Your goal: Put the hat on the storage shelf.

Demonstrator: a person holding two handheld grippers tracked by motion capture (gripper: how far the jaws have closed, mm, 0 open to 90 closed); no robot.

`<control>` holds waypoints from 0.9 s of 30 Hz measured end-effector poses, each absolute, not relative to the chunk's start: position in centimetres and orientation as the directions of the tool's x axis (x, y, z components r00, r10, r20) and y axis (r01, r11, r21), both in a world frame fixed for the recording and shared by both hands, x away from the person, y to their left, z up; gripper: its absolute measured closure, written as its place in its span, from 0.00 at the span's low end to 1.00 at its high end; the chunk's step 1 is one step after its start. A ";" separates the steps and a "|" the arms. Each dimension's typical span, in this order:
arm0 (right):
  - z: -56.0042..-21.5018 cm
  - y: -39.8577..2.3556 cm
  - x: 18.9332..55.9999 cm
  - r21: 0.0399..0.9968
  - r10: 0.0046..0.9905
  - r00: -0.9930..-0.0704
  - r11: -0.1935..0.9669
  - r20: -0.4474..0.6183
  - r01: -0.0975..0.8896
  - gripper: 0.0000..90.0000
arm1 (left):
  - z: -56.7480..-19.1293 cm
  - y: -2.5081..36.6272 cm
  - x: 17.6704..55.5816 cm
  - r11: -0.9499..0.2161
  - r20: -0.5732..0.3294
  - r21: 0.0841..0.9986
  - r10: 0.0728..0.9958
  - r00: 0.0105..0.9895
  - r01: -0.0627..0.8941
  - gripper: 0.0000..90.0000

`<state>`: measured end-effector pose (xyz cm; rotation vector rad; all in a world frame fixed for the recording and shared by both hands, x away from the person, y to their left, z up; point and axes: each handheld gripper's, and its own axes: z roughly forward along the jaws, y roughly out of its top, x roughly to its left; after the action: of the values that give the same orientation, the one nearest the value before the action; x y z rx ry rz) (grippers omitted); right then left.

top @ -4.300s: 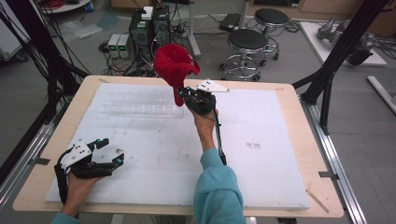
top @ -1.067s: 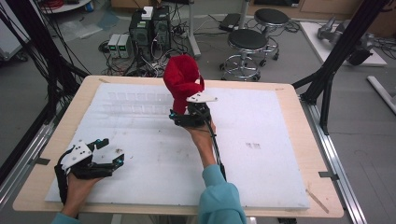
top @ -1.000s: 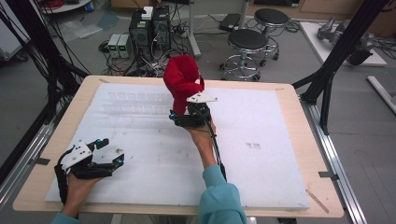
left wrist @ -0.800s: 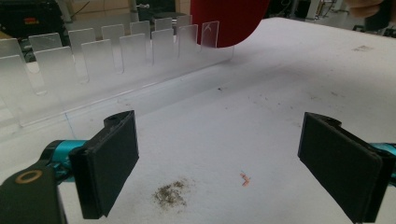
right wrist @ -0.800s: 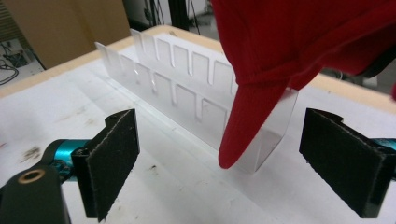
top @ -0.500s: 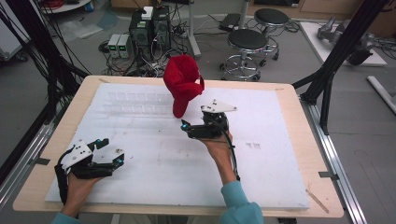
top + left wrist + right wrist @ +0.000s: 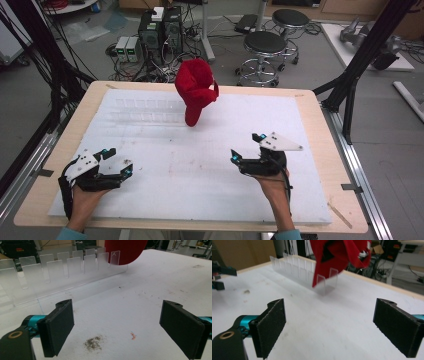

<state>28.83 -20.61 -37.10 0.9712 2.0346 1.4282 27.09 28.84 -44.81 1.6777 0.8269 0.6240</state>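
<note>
A red cap [image 7: 196, 95] stands propped in the right end of a clear slotted rack [image 7: 145, 111] at the far side of the white board [image 7: 200, 170]. My right gripper [image 7: 246, 148] hovers at the near right, well clear of the cap. Its jaws have just been opening and stand open with nothing between them. In the right gripper view the cap [image 7: 337, 257] and rack [image 7: 294, 267] lie ahead of the right gripper [image 7: 329, 327]. My left gripper [image 7: 118, 160] rests open at the near left. The left gripper view shows the left gripper [image 7: 117, 327] over bare board, with the rack [image 7: 62, 267] and cap [image 7: 125, 251] beyond.
The board lies on a wooden table [image 7: 320, 130] with a black frame post [image 7: 350, 85] at its right. Stools [image 7: 265, 47] and computer boxes [image 7: 160, 30] stand on the floor behind. A small patch of dirt [image 7: 93, 343] marks the board.
My right gripper has let go of the red cap and drawn back to the near right. The cap stays standing in the rack. The left gripper has not moved.
</note>
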 end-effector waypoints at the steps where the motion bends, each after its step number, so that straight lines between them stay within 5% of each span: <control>1: -37.5 -21.3 28.5 0.935 0.773 -0.634 0.207 0.025 0.289 0.11 | -44.8 28.8 27.1 -0.151 -0.007 0.968 0.787 0.617 0.203 0.14; 11: -42.4 -27.1 25.8 0.937 0.833 -0.545 0.108 0.098 0.333 0.11 | -44.9 28.8 26.6 -0.149 0.018 0.975 0.791 0.611 0.165 0.14; 27: -44.8 -27.4 25.0 0.973 0.836 -0.542 0.048 0.085 0.227 0.11 | -45.1 29.2 25.8 -0.099 0.029 0.991 0.806 0.591 0.087 0.14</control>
<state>24.99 -27.43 -44.80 1.0661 1.8113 1.5236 25.81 29.23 -45.07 1.5742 0.7729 0.7184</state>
